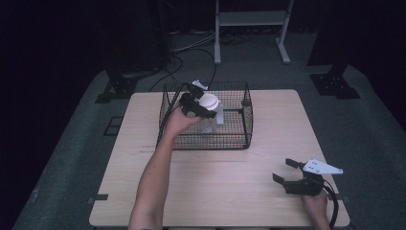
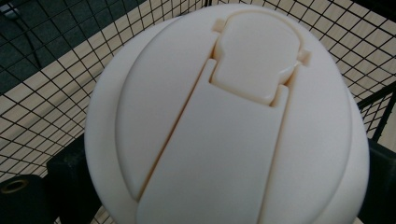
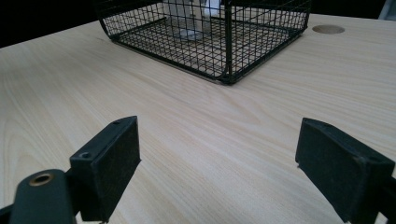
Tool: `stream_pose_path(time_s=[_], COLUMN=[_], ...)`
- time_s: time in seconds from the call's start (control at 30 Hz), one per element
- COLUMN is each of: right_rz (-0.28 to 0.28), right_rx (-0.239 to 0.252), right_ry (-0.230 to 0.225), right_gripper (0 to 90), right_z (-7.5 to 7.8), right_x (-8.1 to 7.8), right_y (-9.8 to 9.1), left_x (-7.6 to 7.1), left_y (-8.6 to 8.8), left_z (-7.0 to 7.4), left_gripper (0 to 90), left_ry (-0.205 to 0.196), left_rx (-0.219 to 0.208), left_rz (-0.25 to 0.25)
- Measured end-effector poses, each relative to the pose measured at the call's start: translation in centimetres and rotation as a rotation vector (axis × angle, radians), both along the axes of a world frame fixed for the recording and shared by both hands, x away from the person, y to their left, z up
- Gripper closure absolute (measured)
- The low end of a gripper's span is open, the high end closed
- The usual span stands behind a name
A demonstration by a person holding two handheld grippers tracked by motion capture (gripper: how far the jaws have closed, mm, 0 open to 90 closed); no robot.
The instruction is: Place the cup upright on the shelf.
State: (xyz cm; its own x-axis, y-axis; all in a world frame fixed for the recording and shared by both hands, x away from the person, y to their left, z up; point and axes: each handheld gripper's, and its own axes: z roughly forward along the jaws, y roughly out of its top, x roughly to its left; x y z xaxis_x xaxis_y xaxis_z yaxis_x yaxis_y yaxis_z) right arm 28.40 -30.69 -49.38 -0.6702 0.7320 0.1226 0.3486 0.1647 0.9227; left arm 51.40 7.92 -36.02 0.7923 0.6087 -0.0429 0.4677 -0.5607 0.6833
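A black wire basket sits on the far middle of the wooden counter. Its mesh walls rise on all sides of what stands inside, so the way in is from above. A white stand stands on the floor beyond the counter, and dark cables trail across the floor to the far left.

The left gripper is above the basket's left half, its jaws closed on the sides of a white lid. In the left gripper view the lid has a domed top with a flip tab, and black jaw pads press against its lower left and right edges. Below the lid, inside the basket, is a clear bottle; whether lid and bottle are joined I cannot tell.

The right gripper rests at the near right of the counter, jaws wide apart, holding nothing, pointing toward the basket.
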Motion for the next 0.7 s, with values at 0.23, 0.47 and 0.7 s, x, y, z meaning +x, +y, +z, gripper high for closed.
stream_pose_path(time_s=[0.23, 0.47, 0.7], right_rz=[0.001, 0.001, 0.005], right_rx=[0.0, 0.0, -0.001], right_ry=[0.0, 0.0, 0.001], right_gripper=[12.8, 12.9, 12.9], right_z=[0.0, 0.0, 0.0], right_x=[0.0, 0.0, 0.1], right_y=[0.0, 0.0, 0.0], left_x=[-0.1, -0.2, -0.5], left_y=[-0.2, 0.4, 1.0], left_z=[0.0, 0.5, 0.7], left_gripper=[4.8, 1.9, 1.6], left_ry=[-0.008, -0.019, -0.026], left_rx=[0.001, -0.021, -0.043], left_rz=[-0.004, -0.003, -0.004])
